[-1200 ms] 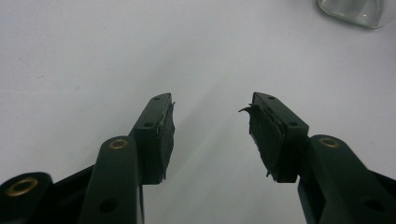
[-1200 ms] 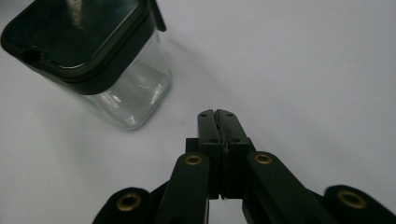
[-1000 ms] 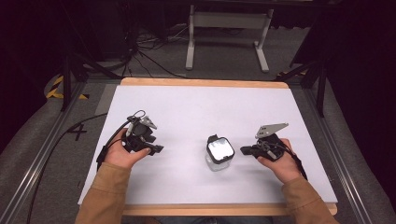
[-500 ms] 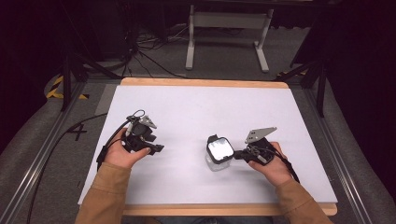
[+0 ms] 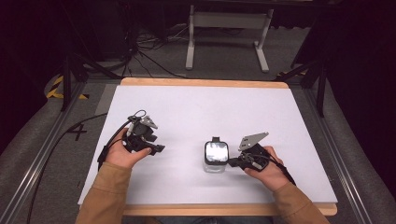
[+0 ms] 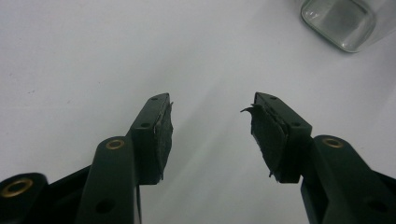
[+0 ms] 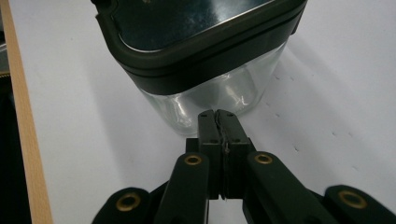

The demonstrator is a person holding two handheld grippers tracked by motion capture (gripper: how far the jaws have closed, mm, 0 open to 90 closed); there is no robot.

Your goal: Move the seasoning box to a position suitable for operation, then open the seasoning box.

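A square clear glass jar with a black-rimmed, glossy lid (image 5: 215,157) stands on the white surface (image 5: 210,112) near its front edge, between a person's two hands. Its contents cannot be made out — the lid reflects light from above, and the glass wall in the right gripper view shows nothing inside. The right tool (image 7: 218,119), jaws pressed together and empty, points at the jar's base, just beside the glass; contact is unclear. The left tool (image 6: 210,128) — jaws spread — hovers well apart over bare surface, the jar cut off at that view's corner.
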